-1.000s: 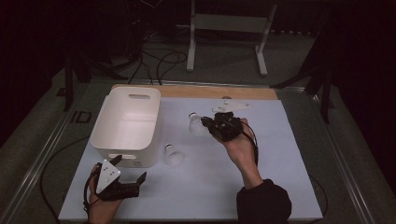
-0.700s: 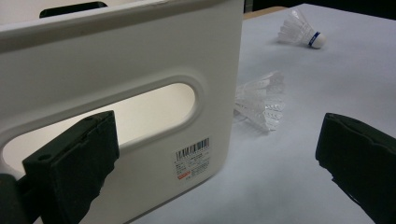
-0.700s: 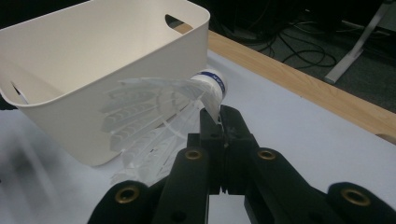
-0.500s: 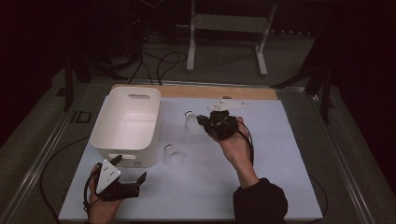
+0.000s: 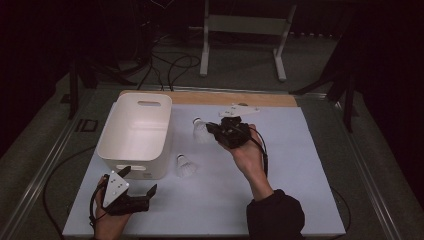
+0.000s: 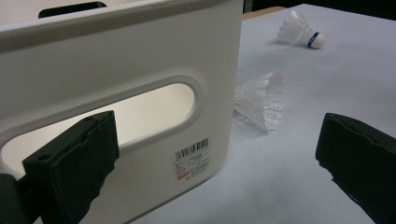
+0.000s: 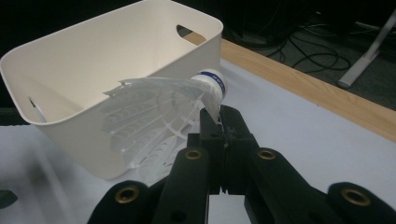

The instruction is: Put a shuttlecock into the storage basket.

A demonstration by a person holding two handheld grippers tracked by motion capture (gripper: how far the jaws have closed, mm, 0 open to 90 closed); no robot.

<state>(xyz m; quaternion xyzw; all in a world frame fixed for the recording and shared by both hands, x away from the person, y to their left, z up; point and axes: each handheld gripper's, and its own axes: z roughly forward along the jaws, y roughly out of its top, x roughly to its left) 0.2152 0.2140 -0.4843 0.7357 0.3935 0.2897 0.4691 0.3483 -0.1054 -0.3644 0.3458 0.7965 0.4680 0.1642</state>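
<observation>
My right gripper [image 5: 214,131] hovers over the middle of the white table mat, just right of the white bin [image 5: 116,150]. It is shut on a white shuttlecock [image 5: 201,131]. In the right gripper view the jaws [image 7: 219,116] pinch the feathered skirt [image 7: 149,116] close to the blue-banded cork, with the bin [image 7: 60,70] behind. A second shuttlecock [image 5: 184,166] lies on the mat by the bin's front right corner. My left gripper [image 5: 139,181] rests at the front left, open, facing the bin's handle wall [image 6: 140,60] and that shuttlecock [image 6: 259,100].
A blue-banded shuttlecock [image 6: 299,32] shows farther off in the left gripper view. A wooden strip [image 5: 210,97] runs along the mat's far edge. Cables and a metal stand [image 5: 242,30] are on the floor beyond. The bin holds nothing that I can see.
My right gripper has drifted a little left toward the bin, carrying the shuttlecock. The left gripper has stayed put.
</observation>
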